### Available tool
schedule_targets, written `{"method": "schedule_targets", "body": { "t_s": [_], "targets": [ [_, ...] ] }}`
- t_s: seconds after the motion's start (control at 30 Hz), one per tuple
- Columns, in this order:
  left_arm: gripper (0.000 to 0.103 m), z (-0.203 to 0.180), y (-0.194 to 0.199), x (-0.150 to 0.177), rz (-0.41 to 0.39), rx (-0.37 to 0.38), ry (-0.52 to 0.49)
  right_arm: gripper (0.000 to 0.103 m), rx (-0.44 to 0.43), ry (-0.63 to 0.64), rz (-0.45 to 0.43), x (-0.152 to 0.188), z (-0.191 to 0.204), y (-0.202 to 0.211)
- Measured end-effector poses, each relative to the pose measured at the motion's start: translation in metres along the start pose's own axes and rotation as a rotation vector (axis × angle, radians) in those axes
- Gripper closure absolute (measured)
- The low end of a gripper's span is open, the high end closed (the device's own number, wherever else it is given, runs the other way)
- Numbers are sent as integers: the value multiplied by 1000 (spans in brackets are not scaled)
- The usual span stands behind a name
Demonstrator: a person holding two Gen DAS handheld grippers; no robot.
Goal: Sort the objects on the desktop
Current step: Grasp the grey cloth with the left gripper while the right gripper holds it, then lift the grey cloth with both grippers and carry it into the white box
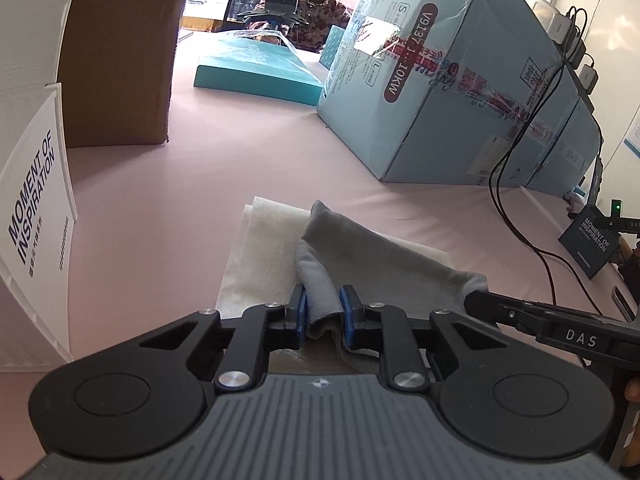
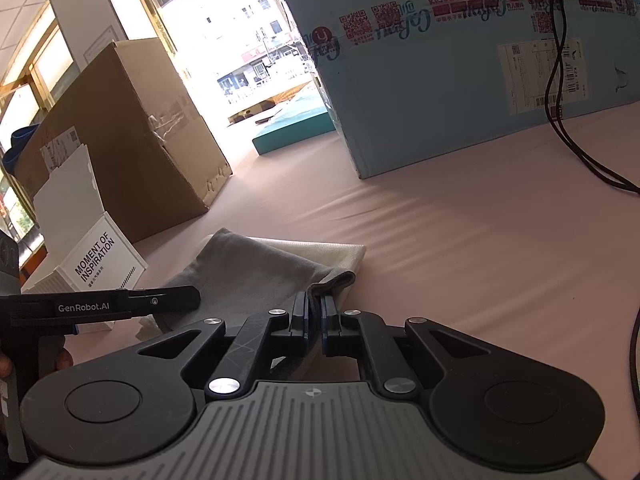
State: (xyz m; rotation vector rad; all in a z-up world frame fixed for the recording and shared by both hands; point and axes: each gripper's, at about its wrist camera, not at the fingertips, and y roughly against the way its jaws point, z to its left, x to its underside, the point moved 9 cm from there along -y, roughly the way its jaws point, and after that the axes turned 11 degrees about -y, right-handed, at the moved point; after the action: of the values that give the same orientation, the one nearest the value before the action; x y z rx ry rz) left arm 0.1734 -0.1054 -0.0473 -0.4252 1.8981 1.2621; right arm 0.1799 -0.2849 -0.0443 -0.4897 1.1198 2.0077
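1. Grey fabric, soft and limp: the grey cloth [image 1: 352,256] lies on the pink table [image 1: 224,184], partly over a white cloth [image 1: 260,264], between the brown carton [image 1: 120,60] and the blue box [image 1: 460,92].
2. The left gripper [image 1: 323,310] pinches a bunched fold at the cloth's near edge.
3. The right gripper [image 2: 314,316] has its pads nearly together on the other near corner.
4. I judge it light and floppy; it will sag and drape, so holding two corners keeps it spread.
5. Thin cloth could slip from a shallow pinch.
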Motion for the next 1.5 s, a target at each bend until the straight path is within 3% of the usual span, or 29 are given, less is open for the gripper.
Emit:
{"method": "schedule_targets", "body": {
  "t_s": [0.17, 0.23, 0.33, 0.47, 0.57, 0.83, 1.1, 1.5],
  "targets": [
    [94, -6, 14, -5, -45, -33, -40, 97, -17, 17, -49, -6, 7, 8],
    [94, -9, 17, -3, -17, -44, -40, 97, -29, 17, -65, -7, 12, 12],
    [95, -3, 22, 1, 17, -44, 20, 97, -43, 29, -83, -7, 20, 13],
    [95, 8, 48, -8, -18, -88, 45, 98, -63, 36, -95, -5, 37, 14],
    [95, 13, 70, -10, -12, -79, 63, 98, -74, 35, -119, -4, 57, 18],
    [95, 35, 160, -18, -141, -92, -40, 99, -194, 187, -211, 1, 149, 53],
    [95, 101, 226, -29, -227, -117, -6, 99, -232, 365, -254, 4, 251, 55],
    [95, 186, 274, -32, -256, -104, 39, 99, -180, 579, -286, -4, 364, 15]
  ]
}}
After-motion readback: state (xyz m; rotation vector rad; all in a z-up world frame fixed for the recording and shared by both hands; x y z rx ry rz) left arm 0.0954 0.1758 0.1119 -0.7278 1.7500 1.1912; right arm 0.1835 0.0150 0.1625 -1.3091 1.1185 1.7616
